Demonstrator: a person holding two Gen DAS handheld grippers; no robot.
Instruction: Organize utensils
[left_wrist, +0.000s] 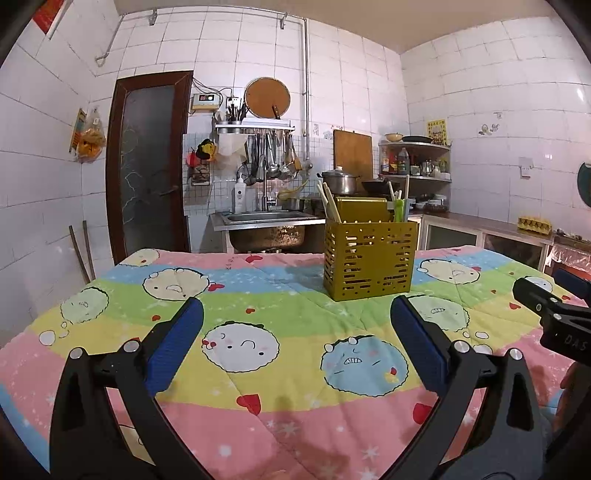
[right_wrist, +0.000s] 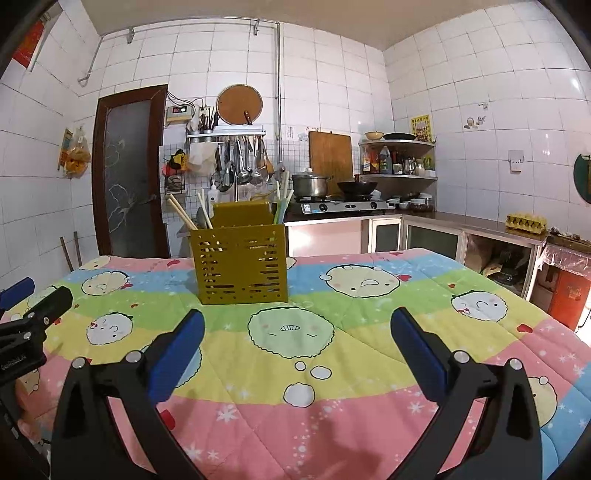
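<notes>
Both grippers idle, wide apart, holding nothing; utensil caddy stands upright mid-table.

Near: left gripper (left_wrist: 295, 332) and right gripper (right_wrist: 297, 332) hover over the cartoon quilt (right_wrist: 332, 413), blue pads spread, empty. Farther: slotted yellow caddy (right_wrist: 242, 264) on the green band, chopsticks (right_wrist: 183, 212) leaning out at its left, pale green utensils (right_wrist: 282, 205) at its right. Judged: sticks light, stiff, thin, likely slippery, so pinch mid-shaft above the rim. Caddy looks like light plastic and may tip on the soft cloth.
</notes>
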